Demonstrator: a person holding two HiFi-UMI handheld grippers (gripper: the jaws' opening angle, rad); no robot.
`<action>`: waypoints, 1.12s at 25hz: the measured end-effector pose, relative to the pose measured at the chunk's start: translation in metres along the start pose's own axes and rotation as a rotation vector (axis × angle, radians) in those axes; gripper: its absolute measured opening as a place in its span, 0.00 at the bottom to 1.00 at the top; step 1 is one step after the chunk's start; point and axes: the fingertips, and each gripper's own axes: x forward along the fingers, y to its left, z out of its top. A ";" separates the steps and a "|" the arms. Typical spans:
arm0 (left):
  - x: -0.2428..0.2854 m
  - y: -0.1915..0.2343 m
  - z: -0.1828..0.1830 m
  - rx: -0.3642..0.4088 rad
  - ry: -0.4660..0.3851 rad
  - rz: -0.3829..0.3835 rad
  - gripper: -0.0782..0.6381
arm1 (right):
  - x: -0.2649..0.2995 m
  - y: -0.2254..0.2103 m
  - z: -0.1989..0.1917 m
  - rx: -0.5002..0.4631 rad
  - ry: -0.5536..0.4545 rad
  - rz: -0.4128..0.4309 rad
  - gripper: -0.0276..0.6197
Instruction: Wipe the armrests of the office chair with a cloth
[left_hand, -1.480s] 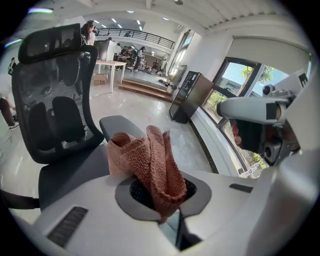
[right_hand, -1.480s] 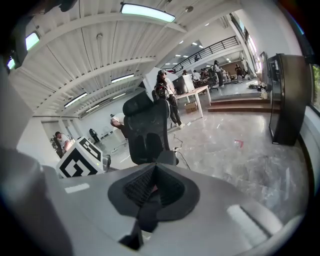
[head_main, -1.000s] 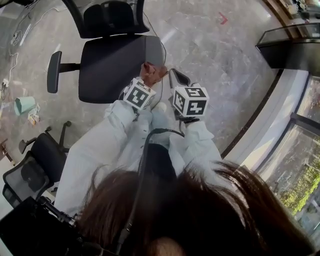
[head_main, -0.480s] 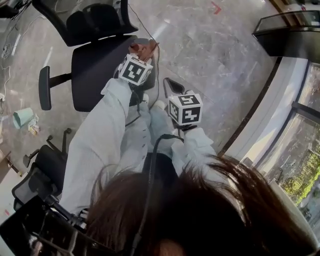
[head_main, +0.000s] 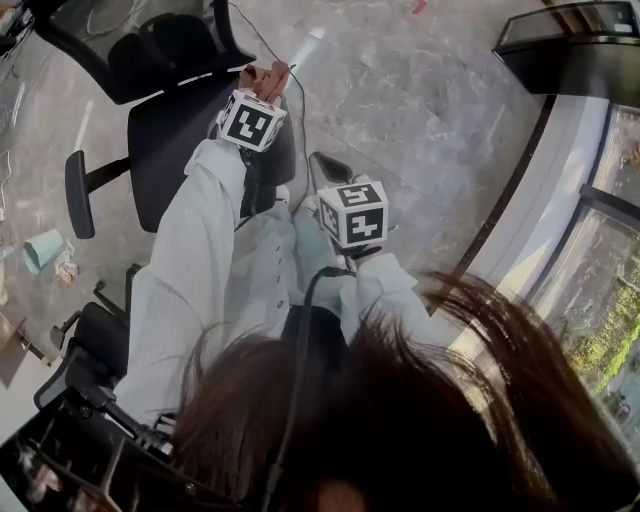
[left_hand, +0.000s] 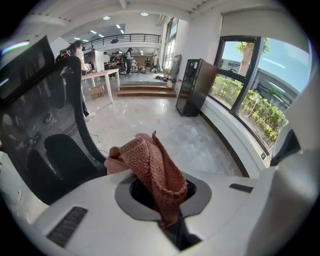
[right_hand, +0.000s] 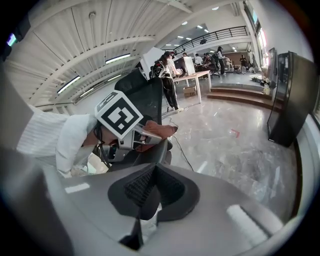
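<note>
Pale, finely ribbed long sleeves end in cuffs behind the jaws. The hair is dark brown, with a black cable below it. The left gripper and right gripper have smooth pale shells and dark recesses around the jaws. A black-and-white marker cube sits behind each.

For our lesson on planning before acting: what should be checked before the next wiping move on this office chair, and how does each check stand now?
1. Cloth gripped in left claw: ok.
2. Right claw shut and empty: ok.
3. Cloth resting on an armrest: not ok; it is held over the seat's back corner.
4. Far armrest unobstructed: ok.
5. Near armrest within reach: ok, beside the right claw.
6. Armrests' cleanliness: cannot tell.
</note>
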 end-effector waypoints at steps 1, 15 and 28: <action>-0.003 -0.007 -0.001 0.018 -0.003 -0.005 0.16 | -0.001 -0.002 0.000 0.003 -0.002 -0.002 0.04; -0.091 -0.125 -0.101 -0.044 0.032 -0.188 0.16 | -0.047 0.035 0.009 -0.017 -0.098 -0.022 0.04; -0.142 -0.145 -0.109 -0.302 -0.108 -0.250 0.16 | -0.091 0.072 0.010 -0.061 -0.167 0.033 0.04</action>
